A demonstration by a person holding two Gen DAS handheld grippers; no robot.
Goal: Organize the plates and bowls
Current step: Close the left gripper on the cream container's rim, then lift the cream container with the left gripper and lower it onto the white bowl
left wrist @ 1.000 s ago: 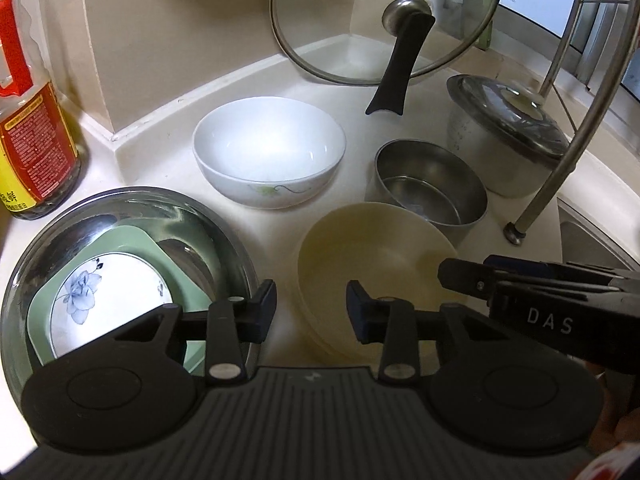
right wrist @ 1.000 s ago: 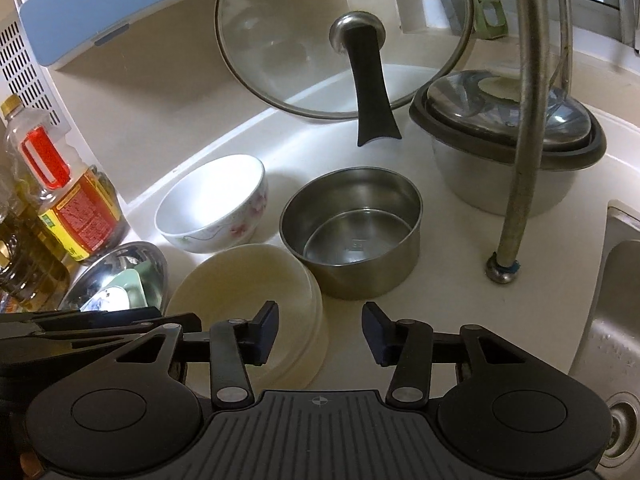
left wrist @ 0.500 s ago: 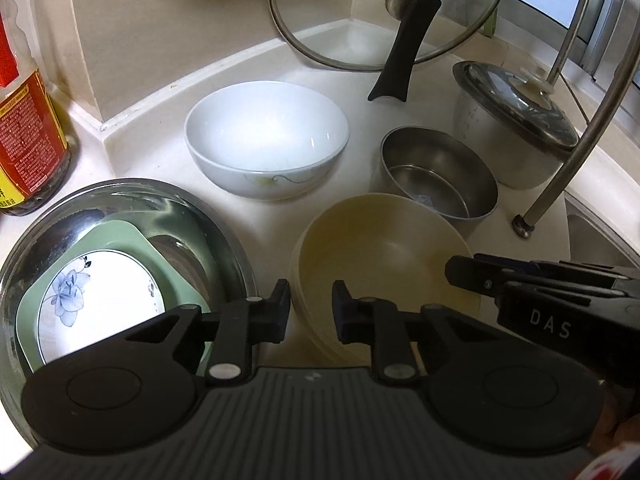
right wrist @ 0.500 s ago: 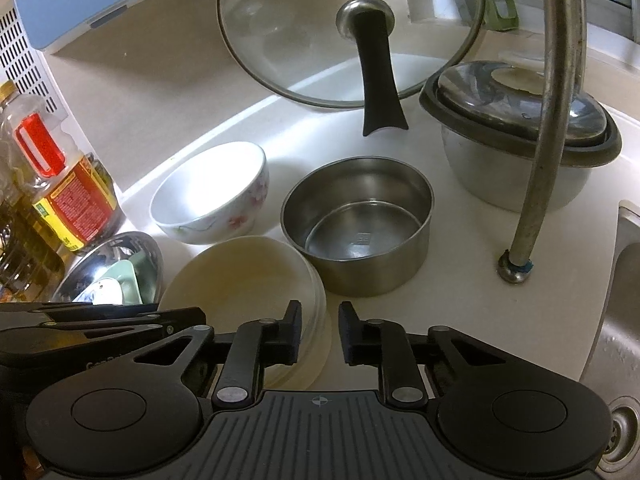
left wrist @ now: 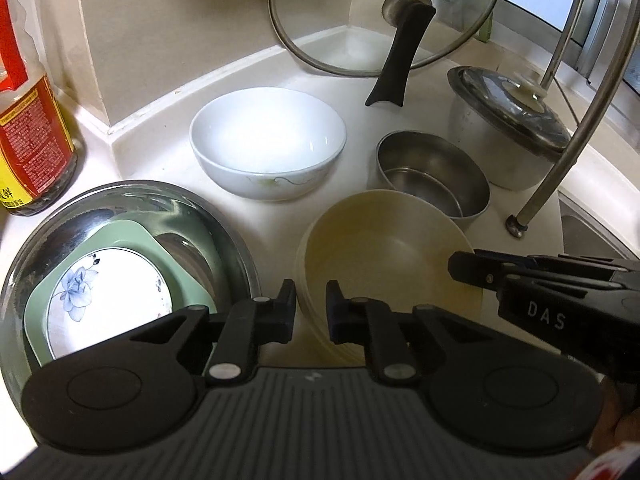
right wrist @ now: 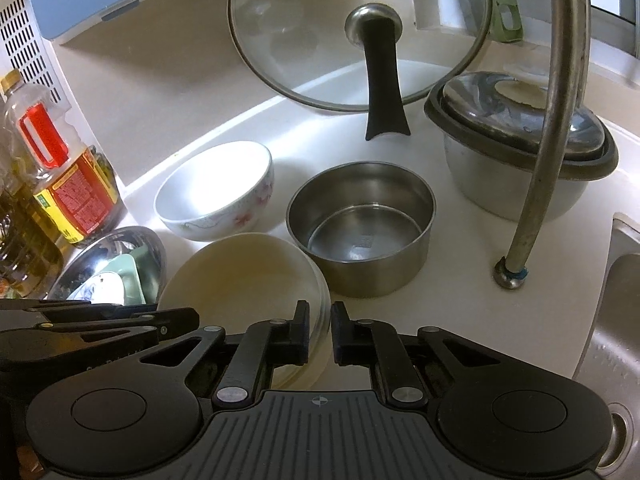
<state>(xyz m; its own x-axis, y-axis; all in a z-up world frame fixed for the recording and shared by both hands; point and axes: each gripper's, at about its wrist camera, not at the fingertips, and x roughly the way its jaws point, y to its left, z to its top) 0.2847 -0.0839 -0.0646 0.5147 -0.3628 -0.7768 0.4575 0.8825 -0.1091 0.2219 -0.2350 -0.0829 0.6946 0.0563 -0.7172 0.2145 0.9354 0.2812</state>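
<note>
A stack of cream bowls [left wrist: 384, 256] sits on the counter; it also shows in the right wrist view [right wrist: 244, 268]. My left gripper [left wrist: 311, 312] is shut on its near left rim. My right gripper [right wrist: 320, 332] is shut on its right rim, and shows in the left wrist view [left wrist: 472, 268]. A white bowl [left wrist: 268, 140] stands behind. A steel basin [left wrist: 224, 216] at the left holds a green square plate [left wrist: 132, 236] and a flowered white plate [left wrist: 104, 296]. A small steel pot [right wrist: 360, 224] stands right of the cream bowls.
A glass lid [right wrist: 360, 28] leans on the back wall. A covered steel pot [right wrist: 520, 148] and a curved tap pipe [right wrist: 552, 128] stand at the right, beside the sink [right wrist: 616, 320]. Oil bottles [right wrist: 64, 164] stand at the left.
Both grippers have closed from open onto the rim of the cream bowl stack, one on each side. Both have moved slightly forward.
</note>
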